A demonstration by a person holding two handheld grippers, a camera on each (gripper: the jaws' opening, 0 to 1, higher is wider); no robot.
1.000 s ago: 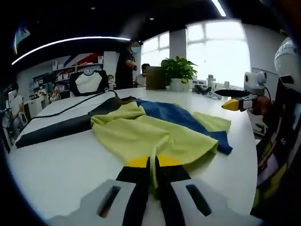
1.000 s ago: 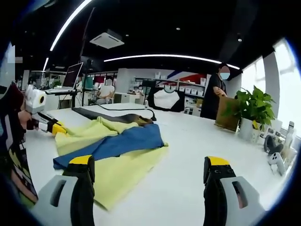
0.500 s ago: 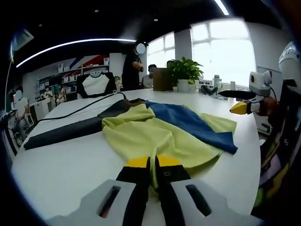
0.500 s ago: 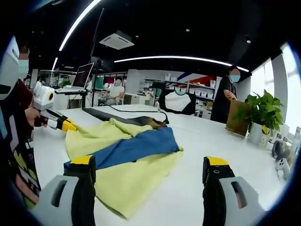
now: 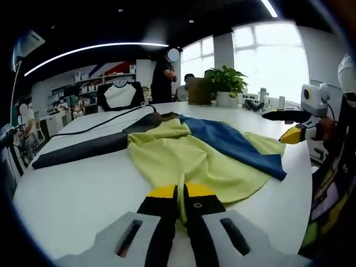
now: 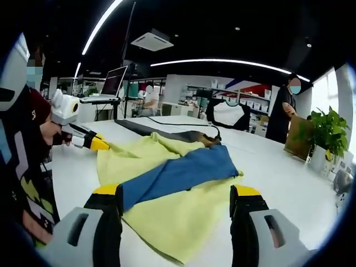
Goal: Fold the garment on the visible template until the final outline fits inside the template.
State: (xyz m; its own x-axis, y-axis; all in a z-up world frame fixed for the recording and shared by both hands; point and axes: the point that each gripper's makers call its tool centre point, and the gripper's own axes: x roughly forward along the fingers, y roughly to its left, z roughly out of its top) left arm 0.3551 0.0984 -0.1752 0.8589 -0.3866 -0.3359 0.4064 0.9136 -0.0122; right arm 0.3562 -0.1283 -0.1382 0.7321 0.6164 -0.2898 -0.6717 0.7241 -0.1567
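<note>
A yellow garment (image 5: 183, 161) with a wide blue band (image 5: 233, 143) lies crumpled on the white table (image 5: 72, 194). Its far end overlaps a long dark template mat (image 5: 78, 151). My left gripper (image 5: 181, 196) is shut on the near yellow hem. In the right gripper view that gripper (image 6: 98, 144) pinches the garment's left edge. My right gripper (image 6: 175, 194) is open just above the garment (image 6: 178, 219), near the end of the blue band (image 6: 178, 172). From the left gripper view it (image 5: 286, 125) hovers open at the right, beside the blue corner.
A black cable (image 5: 105, 125) runs along the mat. At the table's far end are a potted plant (image 5: 225, 83), small items (image 5: 261, 100) and people (image 5: 167, 78). A laptop on a stand (image 6: 111, 86) is behind the table. The person's patterned sleeve (image 6: 22, 178) is at left.
The right gripper has come closer to the garment, over the blue band's end, its jaws slightly narrower. The left gripper stays shut on the yellow hem; its view has shifted a little.
</note>
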